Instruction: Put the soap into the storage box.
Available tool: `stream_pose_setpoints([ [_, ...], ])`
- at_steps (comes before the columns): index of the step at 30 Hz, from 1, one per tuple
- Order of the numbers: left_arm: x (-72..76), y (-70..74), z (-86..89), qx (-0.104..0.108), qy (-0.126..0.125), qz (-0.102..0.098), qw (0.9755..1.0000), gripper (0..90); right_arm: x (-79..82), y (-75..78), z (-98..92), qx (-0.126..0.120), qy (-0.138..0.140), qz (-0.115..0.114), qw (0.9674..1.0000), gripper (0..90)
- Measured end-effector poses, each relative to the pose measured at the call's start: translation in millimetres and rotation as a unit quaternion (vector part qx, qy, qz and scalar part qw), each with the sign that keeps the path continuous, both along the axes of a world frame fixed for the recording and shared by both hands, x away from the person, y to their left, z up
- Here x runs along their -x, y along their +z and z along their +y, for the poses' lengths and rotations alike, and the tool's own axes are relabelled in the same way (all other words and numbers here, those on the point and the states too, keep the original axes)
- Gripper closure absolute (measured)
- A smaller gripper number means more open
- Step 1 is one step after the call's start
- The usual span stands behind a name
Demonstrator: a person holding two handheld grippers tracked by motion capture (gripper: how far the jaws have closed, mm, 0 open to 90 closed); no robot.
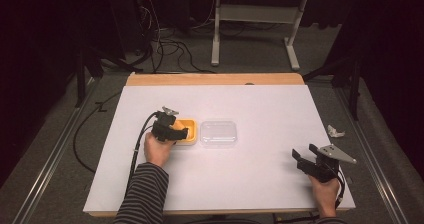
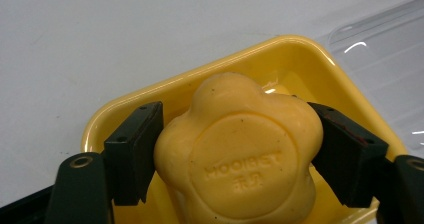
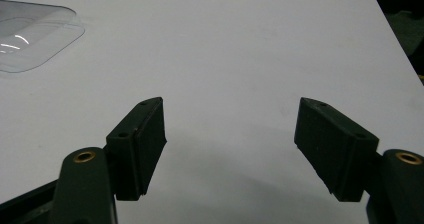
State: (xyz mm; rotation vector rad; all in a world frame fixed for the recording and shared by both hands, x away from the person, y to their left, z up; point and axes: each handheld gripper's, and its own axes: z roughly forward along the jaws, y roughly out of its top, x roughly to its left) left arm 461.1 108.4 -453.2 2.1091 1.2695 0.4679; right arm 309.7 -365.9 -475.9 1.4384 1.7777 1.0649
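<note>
A yellow flower-shaped soap bar with embossed lettering sits between the jaws of my left gripper, which is shut on it just above the yellow tray. In the high view the left gripper hangs over that yellow tray at the table's middle left. A clear plastic lid lies right beside the tray; the clear lid also shows at the far left of the right gripper view. My right gripper stands open near the table's front right, with nothing between its jaws.
The white table top has a wooden strip along its far edge. A crumpled white scrap lies off the right edge on the floor. Cables and a table frame stand beyond the far edge.
</note>
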Motion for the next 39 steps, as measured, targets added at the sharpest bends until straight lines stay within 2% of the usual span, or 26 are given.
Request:
stream_pose_setpoints([
  [5, -1.0, -3.2, -1.2, -0.006, 0.0, 0.002, 1.0, 26.2, -0.3, 0.0, 0.1, 0.0, 0.0, 0.003, 1.0, 28.9],
  [9, 0.5, 2.6, 2.3, 0.009, 0.006, -0.01, 0.9999, 22.7, -0.4, 0.0, 0.0, -0.001, 0.001, 0.003, 1.0, 28.9],
  [16, 7.1, 13.4, 8.9, 0.009, 0.007, -0.03, 0.9995, 19.9, -0.3, 0.0, 0.2, 0.0, 0.002, 0.002, 1.0, 28.9],
  [26, 27.0, 35.9, 16.9, 0.028, -0.013, -0.065, 0.9974, 20.0, -0.5, 0.0, 0.9, 0.002, 0.002, 0.004, 1.0, 29.0],
  [30, 35.2, 42.6, 19.1, 0.043, -0.015, -0.08, 0.9958, 20.3, -0.4, 0.0, 1.0, 0.003, 0.002, 0.003, 1.0, 29.0],
  [39, 51.8, 51.9, 25.4, 0.06, -0.017, -0.095, 0.9935, 20.6, -0.4, -0.1, 1.2, 0.004, 0.002, 0.003, 1.0, 29.0],
])
